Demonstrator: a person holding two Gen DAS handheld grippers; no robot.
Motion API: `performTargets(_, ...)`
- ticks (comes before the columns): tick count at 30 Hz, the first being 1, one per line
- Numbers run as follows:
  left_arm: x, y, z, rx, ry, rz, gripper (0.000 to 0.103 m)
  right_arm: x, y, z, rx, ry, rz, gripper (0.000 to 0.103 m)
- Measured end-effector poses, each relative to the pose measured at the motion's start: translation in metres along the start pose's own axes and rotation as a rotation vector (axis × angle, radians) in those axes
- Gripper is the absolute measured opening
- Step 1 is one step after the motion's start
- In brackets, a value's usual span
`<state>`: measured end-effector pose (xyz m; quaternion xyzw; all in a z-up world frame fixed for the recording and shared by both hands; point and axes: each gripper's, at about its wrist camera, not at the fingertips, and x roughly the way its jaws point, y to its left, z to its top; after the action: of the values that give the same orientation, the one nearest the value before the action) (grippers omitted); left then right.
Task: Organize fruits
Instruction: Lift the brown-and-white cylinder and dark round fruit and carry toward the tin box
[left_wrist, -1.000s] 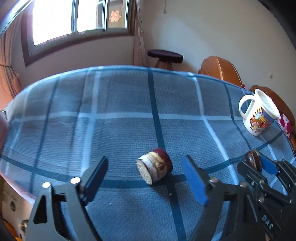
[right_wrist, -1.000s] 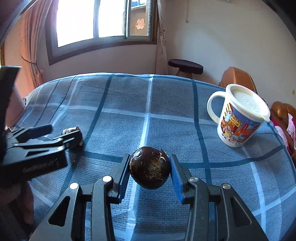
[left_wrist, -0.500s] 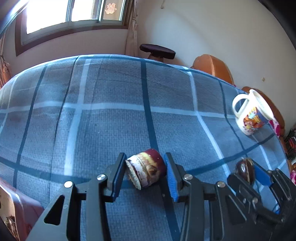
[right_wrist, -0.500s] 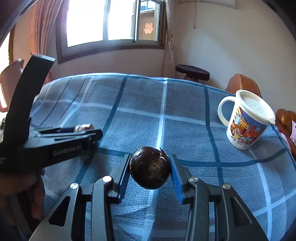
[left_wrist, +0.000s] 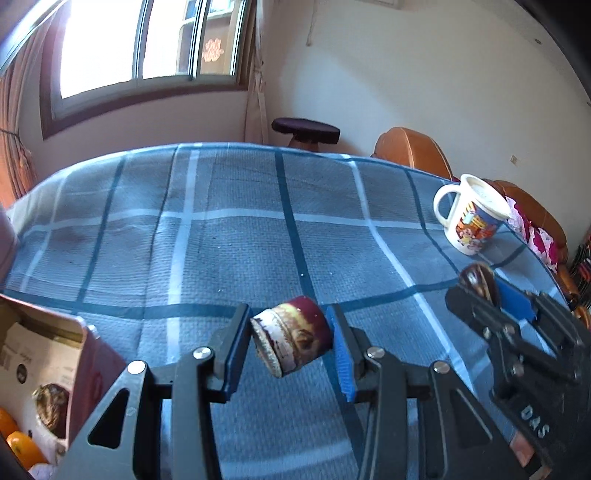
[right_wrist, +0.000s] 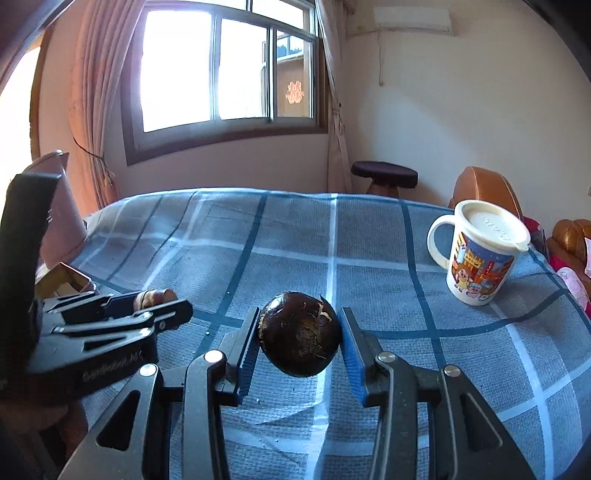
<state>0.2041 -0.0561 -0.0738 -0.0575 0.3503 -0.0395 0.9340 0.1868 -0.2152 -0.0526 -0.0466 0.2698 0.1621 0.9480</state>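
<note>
Left gripper (left_wrist: 291, 349): I grip the cut fruit (left_wrist: 293, 341) above the cloth (left_wrist: 229, 236)
Right gripper (right_wrist: 298, 341): I clamp the dark fruit (right_wrist: 299, 338)
Box (left_wrist: 48, 373): cropped, contents unclear

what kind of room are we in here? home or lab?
Most likely a home living or dining room. A table under a blue plaid cloth, a lidded cartoon mug, brown leather seats, a round stool and a curtained window all point to that.
</note>
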Motion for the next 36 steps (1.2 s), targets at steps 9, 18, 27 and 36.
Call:
performTargets(9, -0.027, -0.005, -0.013, 0.039, -0.075, 0.014, 0.043, -0.016, 0.007, -0.003, -0.009, -0.059, -0.031, 0.043)
performTargets(18, -0.046, 0.000, -0.024, 0.039, -0.118, 0.013, 0.043, -0.028, 0.016, -0.006, -0.021, -0.110, -0.038, 0.044)
performTargets(27, -0.061, -0.004, -0.031, 0.073, -0.160, 0.018, 0.043, -0.037, 0.026, -0.010, -0.032, -0.136, -0.033, 0.043)
performTargets(36, -0.073, -0.006, -0.038, 0.102, -0.189, 0.029, 0.043, -0.044, 0.036, -0.014, -0.045, -0.152, -0.015, 0.044)
